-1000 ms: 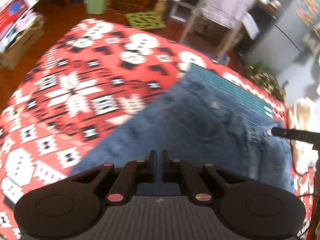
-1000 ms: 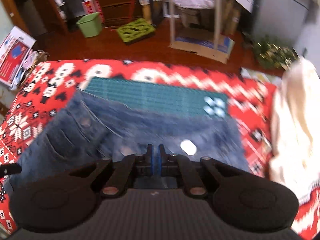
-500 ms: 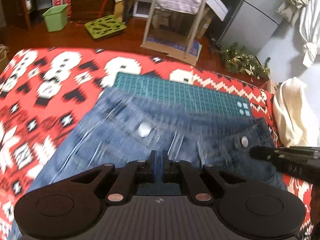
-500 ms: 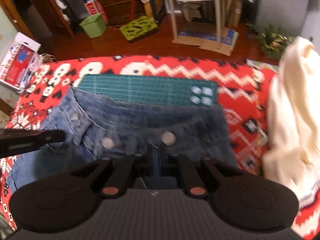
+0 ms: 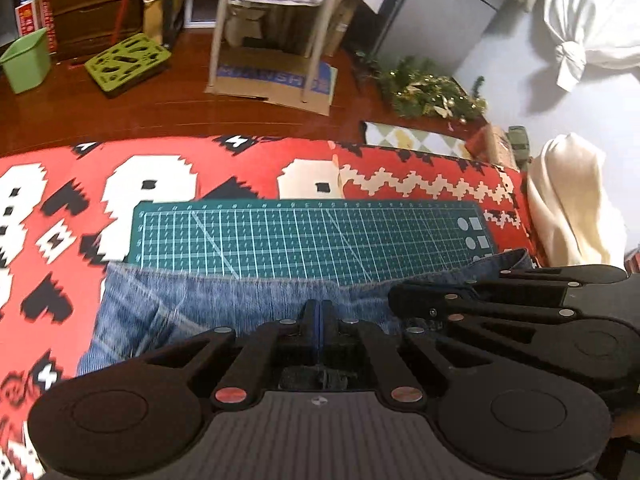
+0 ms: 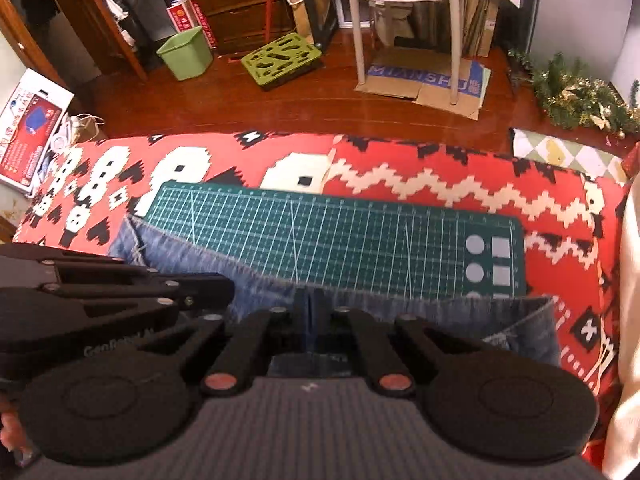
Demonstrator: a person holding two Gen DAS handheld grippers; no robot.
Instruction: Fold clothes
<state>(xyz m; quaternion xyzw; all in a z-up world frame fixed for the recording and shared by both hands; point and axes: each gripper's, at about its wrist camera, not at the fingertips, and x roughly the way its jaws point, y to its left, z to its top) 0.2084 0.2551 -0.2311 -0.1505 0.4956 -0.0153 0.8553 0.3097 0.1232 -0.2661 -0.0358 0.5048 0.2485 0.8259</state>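
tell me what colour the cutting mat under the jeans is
Dark green with a pale grid, the cutting mat shows best in the right wrist view.

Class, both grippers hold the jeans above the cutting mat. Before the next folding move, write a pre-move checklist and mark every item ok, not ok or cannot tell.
1. Left gripper shut on the jeans: ok.
2. Right gripper shut on the jeans: ok.
3. Grippers side by side on the same denim edge: ok.
4. Cutting mat beyond the jeans bare for laying them down: ok.
5. Cream cloth lies apart from the mat: ok.
6. Jeans legs hanging straight below the grippers: cannot tell, hidden.
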